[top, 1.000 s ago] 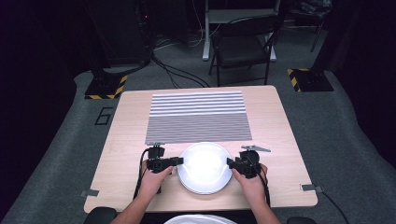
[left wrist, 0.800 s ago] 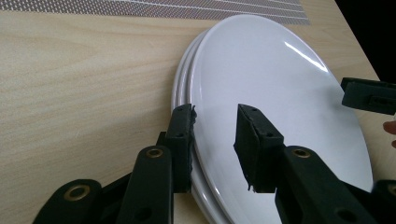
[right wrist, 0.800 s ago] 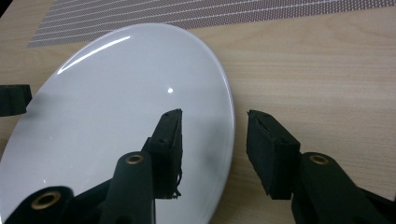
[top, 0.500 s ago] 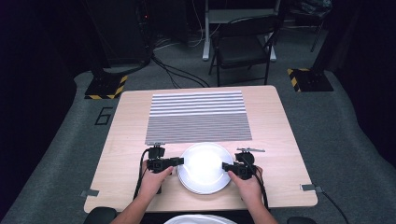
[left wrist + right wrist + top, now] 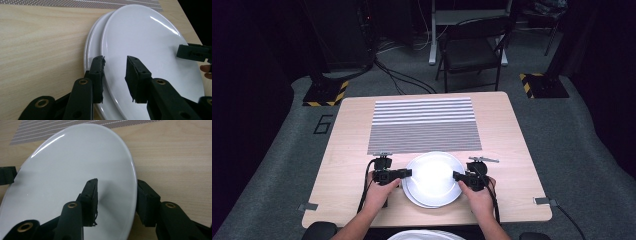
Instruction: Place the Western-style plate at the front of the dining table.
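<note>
Closing in, right gripper [image 5: 116,200] now straddles the glossy white ceramic plate's [image 5: 434,175] rim opposite left gripper [image 5: 115,72], both jaws wide, readying a two-sided lift.

Overhead glare whitens the plate [image 5: 434,177]; surroundings dark, sharp focus.

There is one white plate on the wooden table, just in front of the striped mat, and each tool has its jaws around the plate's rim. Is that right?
Not quite: there are two white plates, stacked, not one. The left gripper view shows the lower plate's rim jutting out beneath the top one. The rest holds: they lie just in front of the striped mat, and the left tool and right tool each straddle a rim.
</note>
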Demonstrator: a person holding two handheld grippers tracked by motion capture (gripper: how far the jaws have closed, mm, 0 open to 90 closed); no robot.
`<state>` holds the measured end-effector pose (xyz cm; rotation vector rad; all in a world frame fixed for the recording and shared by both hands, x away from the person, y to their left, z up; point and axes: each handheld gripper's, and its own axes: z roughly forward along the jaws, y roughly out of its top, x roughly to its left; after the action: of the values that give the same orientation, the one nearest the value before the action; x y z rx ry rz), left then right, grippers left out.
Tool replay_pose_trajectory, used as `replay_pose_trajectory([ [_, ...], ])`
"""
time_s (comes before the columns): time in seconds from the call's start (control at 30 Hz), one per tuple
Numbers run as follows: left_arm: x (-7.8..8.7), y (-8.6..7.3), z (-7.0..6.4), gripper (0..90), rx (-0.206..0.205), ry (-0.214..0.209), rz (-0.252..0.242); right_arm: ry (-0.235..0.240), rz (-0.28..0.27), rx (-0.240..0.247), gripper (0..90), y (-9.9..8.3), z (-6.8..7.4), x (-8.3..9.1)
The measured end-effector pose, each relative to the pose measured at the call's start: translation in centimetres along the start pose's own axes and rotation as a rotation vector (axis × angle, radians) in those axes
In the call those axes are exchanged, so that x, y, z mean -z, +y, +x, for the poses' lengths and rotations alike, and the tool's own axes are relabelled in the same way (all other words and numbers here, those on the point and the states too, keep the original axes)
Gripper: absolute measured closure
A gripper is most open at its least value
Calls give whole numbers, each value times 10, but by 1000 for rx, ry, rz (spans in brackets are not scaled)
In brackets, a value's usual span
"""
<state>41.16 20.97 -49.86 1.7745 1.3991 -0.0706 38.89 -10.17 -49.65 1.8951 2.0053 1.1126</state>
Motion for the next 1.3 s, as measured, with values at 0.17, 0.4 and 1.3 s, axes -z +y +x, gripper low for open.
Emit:
replay_pose_trajectory([
  [0.17, -6, 3, -3, 671, -9, -12, 12, 1, -20, -4, 571, 7, -7, 3],
  [0.4, -17, 7, -9, 672, -21, -39, 28, -4, -33, -34, 577, 14, -17, 8],
  [1.3, -26, 7, -19, 671, -63, -61, 38, -90, -28, 6, 552, 16, -19, 48],
])
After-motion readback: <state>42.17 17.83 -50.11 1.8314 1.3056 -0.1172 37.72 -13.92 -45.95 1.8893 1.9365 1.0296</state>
